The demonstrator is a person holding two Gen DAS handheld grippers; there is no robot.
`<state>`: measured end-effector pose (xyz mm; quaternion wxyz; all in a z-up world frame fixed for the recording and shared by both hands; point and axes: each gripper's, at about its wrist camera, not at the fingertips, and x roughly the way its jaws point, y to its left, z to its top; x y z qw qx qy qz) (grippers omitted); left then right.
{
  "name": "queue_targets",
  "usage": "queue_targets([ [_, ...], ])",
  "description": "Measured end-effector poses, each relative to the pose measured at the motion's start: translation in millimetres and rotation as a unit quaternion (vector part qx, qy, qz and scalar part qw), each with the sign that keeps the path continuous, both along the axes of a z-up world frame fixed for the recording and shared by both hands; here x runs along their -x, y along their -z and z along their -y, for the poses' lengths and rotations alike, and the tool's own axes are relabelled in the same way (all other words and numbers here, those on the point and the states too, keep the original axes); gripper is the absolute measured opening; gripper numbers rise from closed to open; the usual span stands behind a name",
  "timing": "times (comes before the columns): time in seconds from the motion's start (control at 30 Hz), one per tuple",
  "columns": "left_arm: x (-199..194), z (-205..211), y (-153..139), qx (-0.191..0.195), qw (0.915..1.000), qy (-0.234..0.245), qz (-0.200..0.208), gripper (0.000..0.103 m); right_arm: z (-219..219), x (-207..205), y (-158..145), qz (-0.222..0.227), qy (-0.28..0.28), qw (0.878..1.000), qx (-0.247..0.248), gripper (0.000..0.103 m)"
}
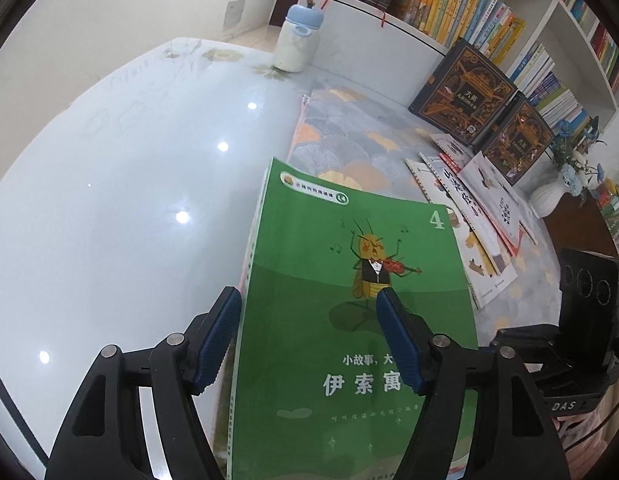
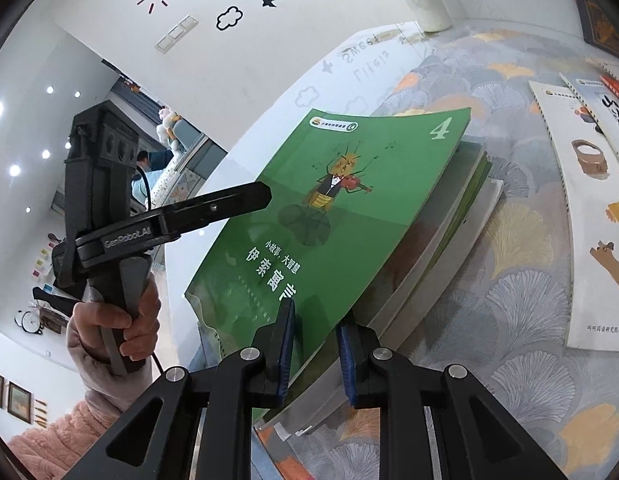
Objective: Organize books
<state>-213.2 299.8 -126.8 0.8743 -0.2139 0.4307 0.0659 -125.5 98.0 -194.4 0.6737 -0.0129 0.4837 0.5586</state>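
A green book (image 1: 341,264) with a violin-playing insect and a "4" on its cover is tilted up off the patterned mat (image 1: 349,132). In the right wrist view the green book (image 2: 349,216) rests over a small stack of books (image 2: 457,216). My right gripper (image 2: 315,352) is shut on its near corner, one pad on each face. My left gripper (image 1: 309,300) straddles the book's spine side with its jaws wide, and the pads do not visibly press on it. One left finger (image 2: 237,202) hovers by the cover's left edge.
Thin picture books (image 1: 469,216) lie fanned on the mat at the right, and two dark ornate books (image 1: 465,92) lean against the full bookshelf (image 1: 469,12). A blue-lidded bottle (image 1: 297,40) and a white vase (image 1: 547,196) stand at the back. A hand (image 2: 109,320) in a pink sleeve holds the left tool.
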Motion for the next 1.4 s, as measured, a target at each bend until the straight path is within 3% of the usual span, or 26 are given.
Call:
queue_targets([
  [0.27,-9,7,-4,-0.034,0.9994,-0.002,-0.004,0.068,0,6,-4,0.002,-0.004,1.0,0.011,0.026],
  [0.47,-9,17,-13,-0.062,0.998,-0.002,-0.004,0.07,10,4,-5,-0.021,0.001,1.0,-0.003,0.046],
  [0.63,-7,37,-28,-0.089,0.996,0.003,0.006,0.074,32,4,-16,0.005,0.028,0.999,-0.022,0.07],
  [0.8,-13,75,-47,-0.097,0.9943,0.033,0.029,0.084,74,-6,-30,0.051,0.069,0.996,-0.017,0.07],
  [0.87,-22,98,-52,-0.102,0.9929,0.05,0.036,0.092,105,-16,-33,0.086,0.11,0.99,-0.005,0.072],
  [0.93,-33,119,-53,-0.108,0.9913,0.064,0.041,0.095,136,-30,-32,0.116,0.159,0.98,0.014,0.084],
  [1.0,-52,147,-50,-0.101,0.9905,0.083,0.042,0.096,167,-44,-28,0.139,0.203,0.969,0.028,0.089],
  [1.13,-87,199,-36,-0.081,0.9895,0.111,0.045,0.098,228,-77,-11,0.161,0.277,0.944,0.081,0.089],
  [1.23,-119,240,-16,-0.106,0.9855,0.129,0.032,0.098,270,-101,1,0.168,0.316,0.927,0.114,0.089],
  [1.4,-166,272,26,-0.156,0.983,0.096,-0.004,0.098,307,-129,13,0.197,0.344,0.905,0.154,0.089],
])
